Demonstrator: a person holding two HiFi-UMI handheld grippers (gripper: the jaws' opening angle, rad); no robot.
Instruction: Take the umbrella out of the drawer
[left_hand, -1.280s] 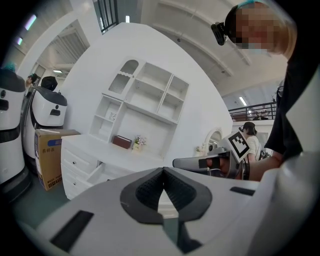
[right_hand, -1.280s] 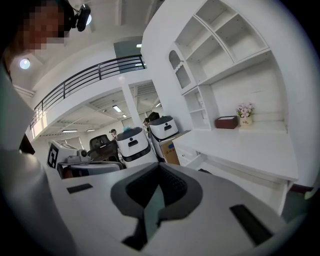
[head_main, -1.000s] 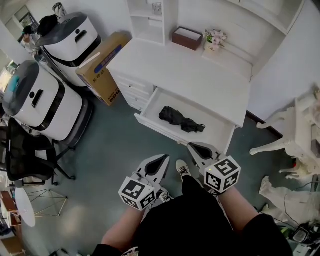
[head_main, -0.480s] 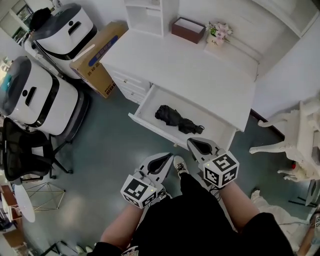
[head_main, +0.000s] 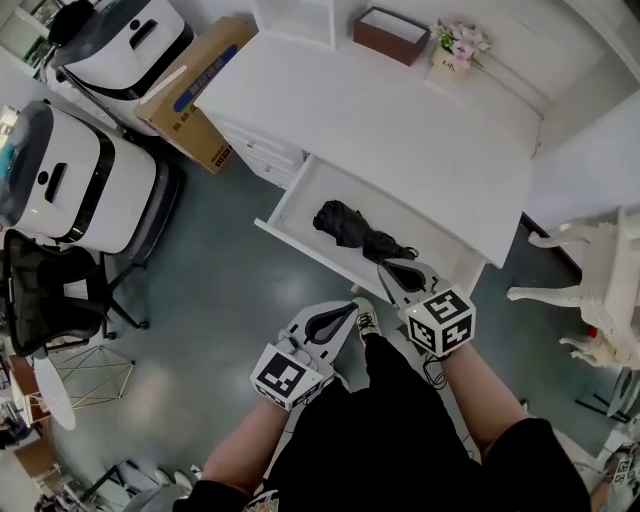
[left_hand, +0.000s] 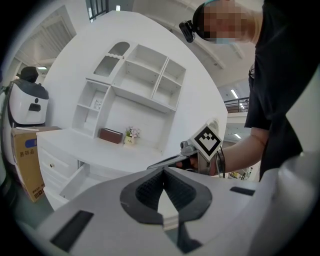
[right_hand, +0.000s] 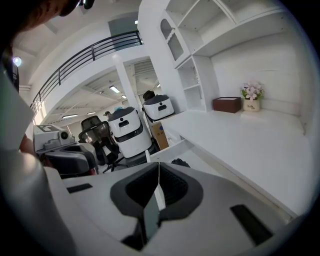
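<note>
A folded black umbrella (head_main: 355, 229) lies in the open white drawer (head_main: 300, 196) under the desk; its top also shows as a dark bump (right_hand: 179, 162) in the right gripper view. My right gripper (head_main: 382, 266) is shut and empty, its tip over the drawer's front rim just short of the umbrella's near end. My left gripper (head_main: 354, 308) is also shut and empty, lower and to the left, outside the drawer above the floor. From the left gripper view, the closed left gripper (left_hand: 163, 171) looks toward the right gripper (left_hand: 156, 164) and the drawer (left_hand: 70, 182).
The white desk (head_main: 400, 120) carries a brown box (head_main: 392, 22) and a flower pot (head_main: 460, 45). A cardboard box (head_main: 195, 95), two white machines (head_main: 70, 190) and a black chair (head_main: 45, 300) stand at left. A white carved chair (head_main: 590, 290) stands at right.
Both grippers have moved forward and down toward the drawer. The right gripper's tip now reaches the drawer's front rim near the umbrella. Both stay shut.
</note>
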